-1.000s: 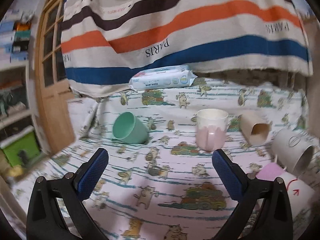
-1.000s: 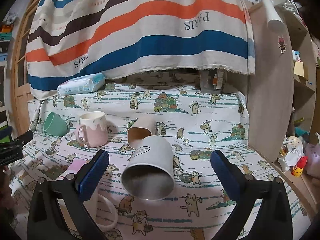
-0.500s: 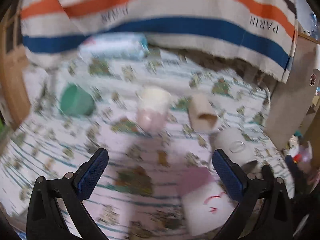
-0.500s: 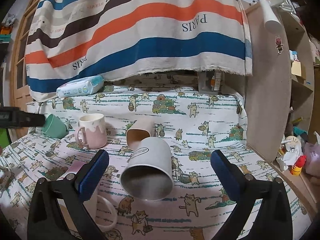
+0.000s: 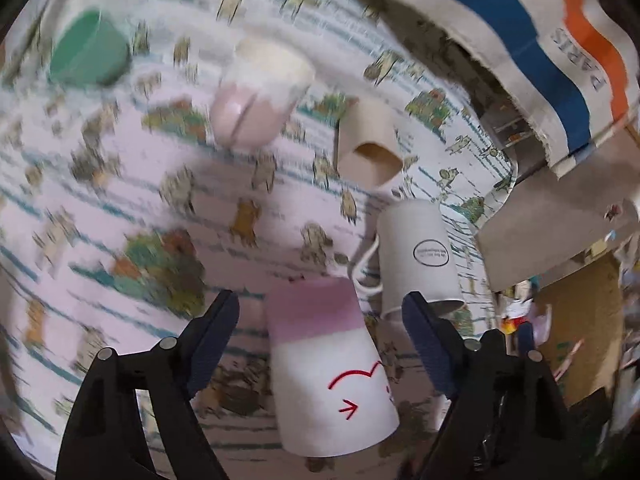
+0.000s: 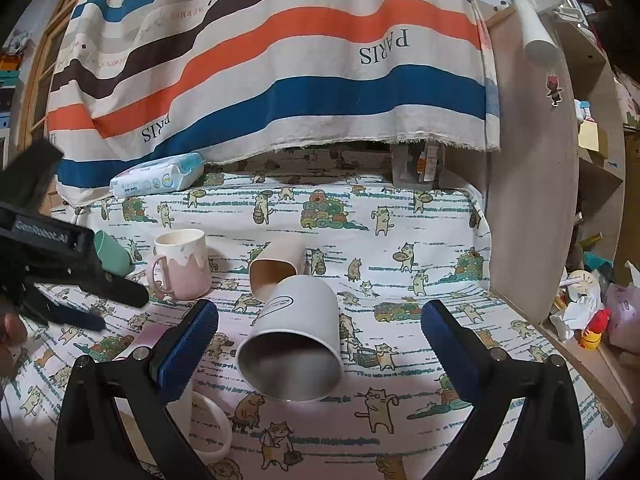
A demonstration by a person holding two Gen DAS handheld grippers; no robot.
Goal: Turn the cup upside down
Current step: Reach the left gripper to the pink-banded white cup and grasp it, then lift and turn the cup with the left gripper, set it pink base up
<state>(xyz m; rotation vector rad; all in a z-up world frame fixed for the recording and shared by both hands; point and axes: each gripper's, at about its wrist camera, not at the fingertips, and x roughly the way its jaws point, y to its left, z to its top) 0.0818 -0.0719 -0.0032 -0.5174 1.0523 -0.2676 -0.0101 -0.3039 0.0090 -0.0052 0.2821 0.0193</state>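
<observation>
Cups on their sides across the cat-print tabletop [image 6: 420,240].
I see my left hand-held gripper [image 5: 320,340] spread wide around the pink-and-white cup [image 5: 328,372], not touching; my right hand-held gripper [image 6: 320,344] gapes, empty, above the white cup [image 6: 296,328].

Our left wrist view looks steeply down and tilted, close over a pink-and-white mug [image 5: 328,364] lying between the spread fingers of the left gripper [image 5: 320,344]; much of its far field is blurred. Our right wrist view sits lower and level, facing forward across the cat-print cloth [image 6: 400,240] toward the striped curtain [image 6: 280,60], with a white cup [image 6: 296,336] lying close ahead between the fingers of the right gripper [image 6: 320,344]. We share that white cup [image 5: 420,252], the tan cup [image 5: 368,148] [image 6: 276,268], the pink drip mug [image 5: 256,96] [image 6: 182,264] and the green cup [image 5: 88,52] [image 6: 114,252].
</observation>
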